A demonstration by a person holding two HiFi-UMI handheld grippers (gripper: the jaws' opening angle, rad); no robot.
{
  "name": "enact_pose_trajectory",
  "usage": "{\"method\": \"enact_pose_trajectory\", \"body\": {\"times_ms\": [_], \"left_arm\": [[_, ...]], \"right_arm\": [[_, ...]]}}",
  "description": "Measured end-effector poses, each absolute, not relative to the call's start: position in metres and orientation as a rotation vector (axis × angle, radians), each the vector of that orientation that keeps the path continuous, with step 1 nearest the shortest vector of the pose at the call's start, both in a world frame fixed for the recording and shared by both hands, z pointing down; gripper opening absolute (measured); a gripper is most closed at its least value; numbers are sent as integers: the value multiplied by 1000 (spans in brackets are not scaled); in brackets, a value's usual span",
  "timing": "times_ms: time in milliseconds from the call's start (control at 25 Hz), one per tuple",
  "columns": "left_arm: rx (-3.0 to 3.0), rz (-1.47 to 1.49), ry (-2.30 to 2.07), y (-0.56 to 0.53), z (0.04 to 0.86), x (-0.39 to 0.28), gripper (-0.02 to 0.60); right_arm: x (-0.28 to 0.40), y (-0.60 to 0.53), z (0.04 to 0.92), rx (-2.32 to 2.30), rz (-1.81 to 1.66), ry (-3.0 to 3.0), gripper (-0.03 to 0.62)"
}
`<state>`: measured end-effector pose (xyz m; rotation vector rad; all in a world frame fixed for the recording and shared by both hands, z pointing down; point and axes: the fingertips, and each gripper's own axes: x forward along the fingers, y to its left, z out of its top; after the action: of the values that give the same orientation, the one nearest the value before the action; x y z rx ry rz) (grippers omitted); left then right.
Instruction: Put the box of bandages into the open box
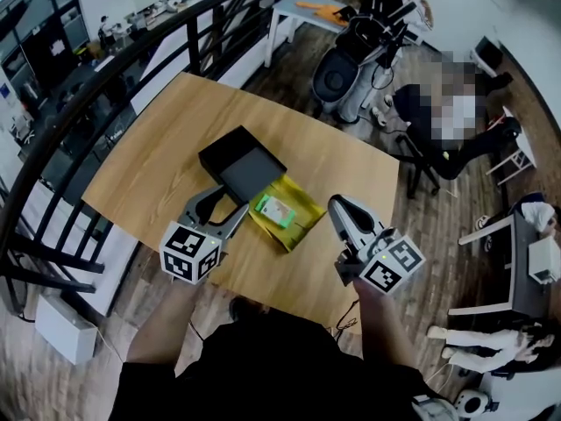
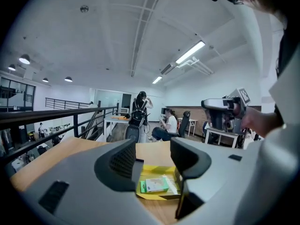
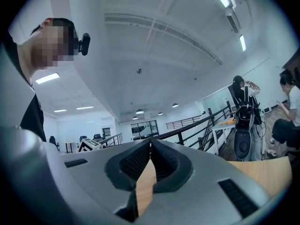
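the box of bandages (image 1: 274, 210) lies on a yellow packet (image 1: 307, 210) on the tabletop (image 1: 158, 147). the black open box (image 1: 230, 152) sits just beside it at 11 o'clock. the left gripper (image 1: 230, 207) has its fingers apart, holding nothing. the right gripper (image 1: 337, 204) has its fingers closed together, empty.

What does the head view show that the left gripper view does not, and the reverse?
Only the head view: the inside of the black open box and the marker cube of the left gripper. Only the left gripper view: the ceiling lamps. Both: the green bandage box on the yellow tray, the wooden table and the right gripper.
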<state>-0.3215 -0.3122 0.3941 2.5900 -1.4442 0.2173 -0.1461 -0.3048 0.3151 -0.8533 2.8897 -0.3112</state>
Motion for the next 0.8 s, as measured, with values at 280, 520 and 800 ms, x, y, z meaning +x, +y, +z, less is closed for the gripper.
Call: {"method": "enact_pose_trajectory", "body": {"times_ms": [280, 520, 800], "left_arm": [[2604, 140, -1540, -295, 350, -316, 202], [2591, 118, -1629, -290, 328, -310, 181], [2539, 123, -1718, -294, 326, -324, 132]], "right_arm": [[-125, -304, 290, -821, -201, 2875, 38], [-99, -308, 278, -841, -66, 2868, 37], [-80, -315, 288, -879, -53, 2841, 35]]}}
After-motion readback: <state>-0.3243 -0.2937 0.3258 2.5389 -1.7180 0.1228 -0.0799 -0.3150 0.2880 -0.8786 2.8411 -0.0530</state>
